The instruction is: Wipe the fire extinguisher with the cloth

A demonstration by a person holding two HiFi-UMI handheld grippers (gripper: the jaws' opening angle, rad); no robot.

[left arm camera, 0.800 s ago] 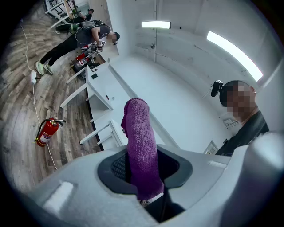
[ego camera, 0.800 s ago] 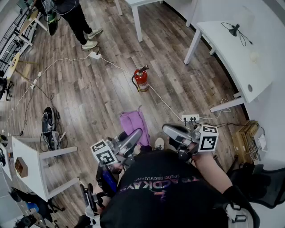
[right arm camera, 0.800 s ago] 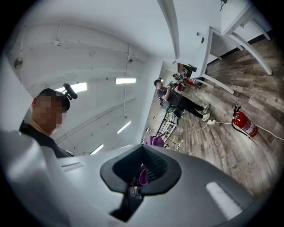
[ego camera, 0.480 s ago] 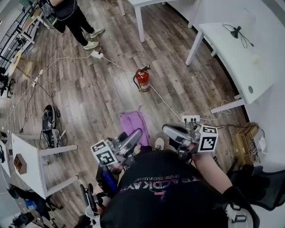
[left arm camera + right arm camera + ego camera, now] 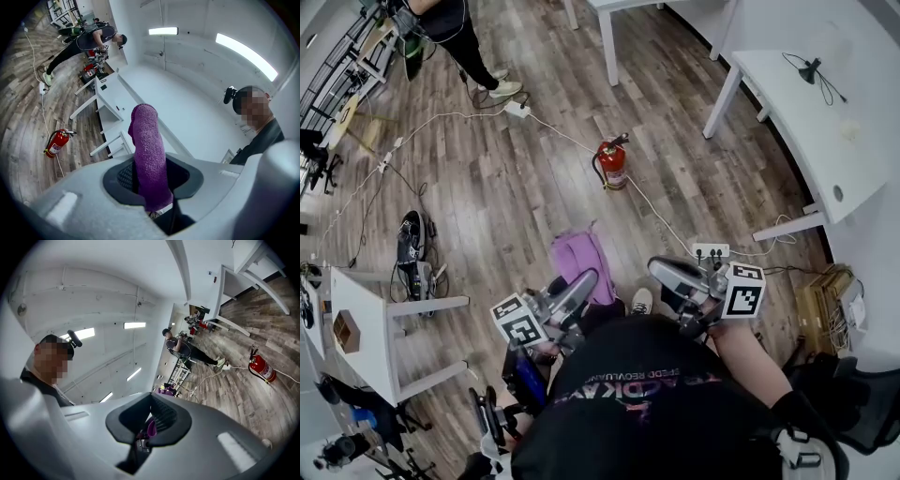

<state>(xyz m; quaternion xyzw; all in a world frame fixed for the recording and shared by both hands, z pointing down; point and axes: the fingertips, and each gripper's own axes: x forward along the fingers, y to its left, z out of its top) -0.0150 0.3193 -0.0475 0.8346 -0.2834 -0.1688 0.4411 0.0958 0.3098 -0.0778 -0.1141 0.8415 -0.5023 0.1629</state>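
The left gripper is clamped on one cloth, a purple, nubbly terry piece that stands up from between the jaws in a narrow folded strip. The right gripper has its jaws closed together with no grip on anything. Each gripper carries one cube with black-and-white square markers, two in all.

The one fire extinguisher is a smooth red cylinder with a black hose and handle. It stands upright on the grey-brown plank floor, well apart from both grippers and ahead of them. A thin white cable runs close by its base to a white power strip. Bare planks lie open between cloth and extinguisher. A white desk bounds the right side, and another person stands at the far left
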